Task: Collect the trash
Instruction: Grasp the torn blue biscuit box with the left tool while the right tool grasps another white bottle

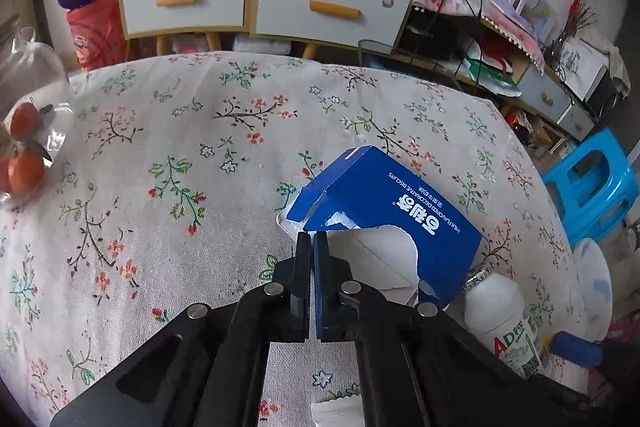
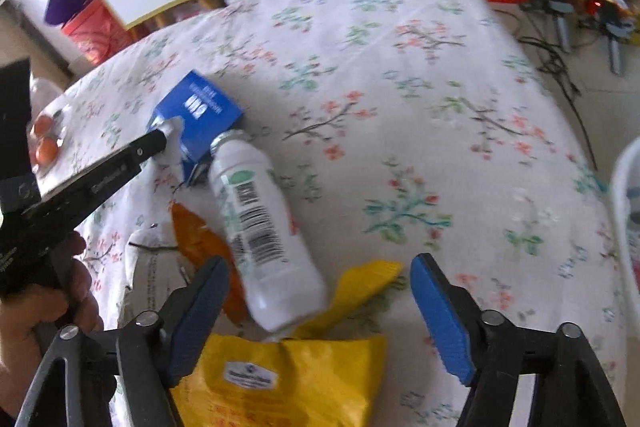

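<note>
Partly hidden, the left claw (image 1: 312, 239) pinches the blue box's (image 1: 384, 195) torn edge; right claw (image 2: 320, 291) spread.

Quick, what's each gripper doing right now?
Left gripper: shut on the torn blue cardboard biscuit box.
Right gripper: open, holding nothing.

Soft daylight fills both views, bright and even, with only weak shadows under the things on the counter (image 1: 200, 131). The left wrist view is sharp. The right wrist view is blurred, mostly on the flowered cloth and the white bottle (image 2: 260, 227). Both pictures bend strongly at the edges, and the corners are dark.
</note>
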Demonstrator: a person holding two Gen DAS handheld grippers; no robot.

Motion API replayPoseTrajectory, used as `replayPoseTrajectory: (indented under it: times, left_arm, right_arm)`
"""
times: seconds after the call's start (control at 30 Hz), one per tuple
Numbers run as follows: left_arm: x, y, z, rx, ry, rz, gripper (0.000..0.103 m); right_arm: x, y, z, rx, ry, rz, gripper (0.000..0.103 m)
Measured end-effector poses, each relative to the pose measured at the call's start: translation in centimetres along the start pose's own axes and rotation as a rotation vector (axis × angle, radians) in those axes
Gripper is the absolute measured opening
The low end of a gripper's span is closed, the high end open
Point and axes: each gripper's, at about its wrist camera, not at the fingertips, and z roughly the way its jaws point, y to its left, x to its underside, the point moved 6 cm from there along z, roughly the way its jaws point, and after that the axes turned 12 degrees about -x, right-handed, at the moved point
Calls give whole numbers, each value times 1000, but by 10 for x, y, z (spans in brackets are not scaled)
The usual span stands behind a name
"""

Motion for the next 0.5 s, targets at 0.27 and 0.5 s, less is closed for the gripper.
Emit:
replayPoseTrajectory:
  times: [0.27, 0.5]
  left_arm:
    - [-6, 12, -16, 98, 41, -113, 6]
    - [-18, 11, -32, 118, 15, -149, 71]
  right_arm:
    - [1, 7, 20, 8, 31, -14, 47]
    - [-12, 8, -8, -30, -53, 7, 43]
